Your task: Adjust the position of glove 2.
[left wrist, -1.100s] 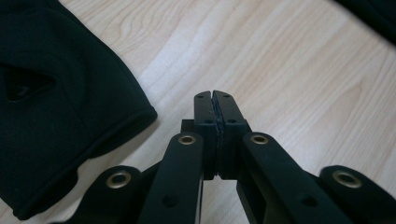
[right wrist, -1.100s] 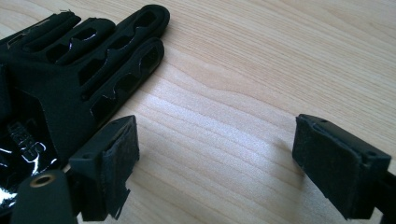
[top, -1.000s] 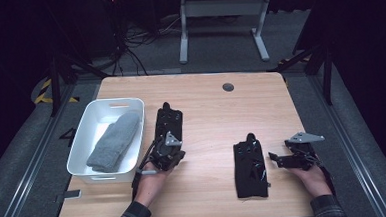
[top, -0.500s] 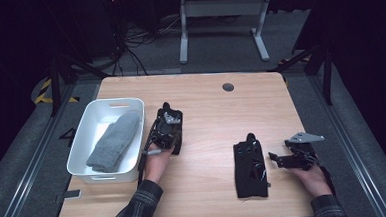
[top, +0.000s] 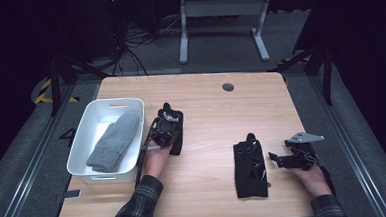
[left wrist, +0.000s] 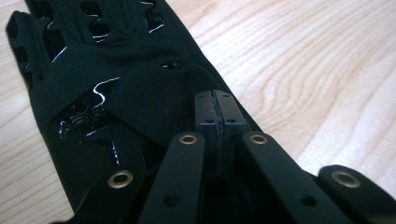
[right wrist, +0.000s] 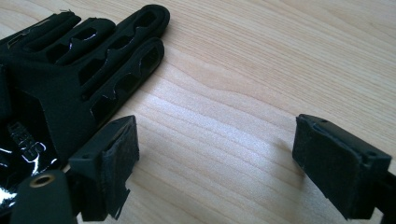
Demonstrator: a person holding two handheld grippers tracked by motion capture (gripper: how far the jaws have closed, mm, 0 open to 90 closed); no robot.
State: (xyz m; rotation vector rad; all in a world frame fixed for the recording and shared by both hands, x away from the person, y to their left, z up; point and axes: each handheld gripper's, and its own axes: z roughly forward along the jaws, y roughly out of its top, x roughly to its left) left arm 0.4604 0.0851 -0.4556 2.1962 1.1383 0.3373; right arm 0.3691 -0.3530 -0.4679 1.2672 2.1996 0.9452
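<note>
Two black gloves with glossy markings lie flat on the wooden table. The left glove (top: pixel 175 139) (left wrist: pixel 116 93) lies beside the white bin. My left gripper (top: pixel 167 124) (left wrist: pixel 217 109) rests on top of it, jaws shut together; I see no fabric between the pads. The right glove (top: pixel 249 165) (right wrist: pixel 70 79) lies nearer the front edge, fingers pointing away from the person. My right gripper (top: pixel 276 159) (right wrist: pixel 215 154) is low over the bare wood just right of that glove, open, with nothing between its pads.
A white bin (top: pixel 80 144) at the table's left holds a grey knitted piece (top: pixel 113 141). A round cable hole (top: pixel 228 87) sits near the far edge. The table (top: pixel 206 118) has bare wood between the gloves. Dark floor and a desk frame lie beyond.
My left gripper has moved away from the person, from the near end of the left glove up onto it. The right gripper and both gloves have stayed put.
</note>
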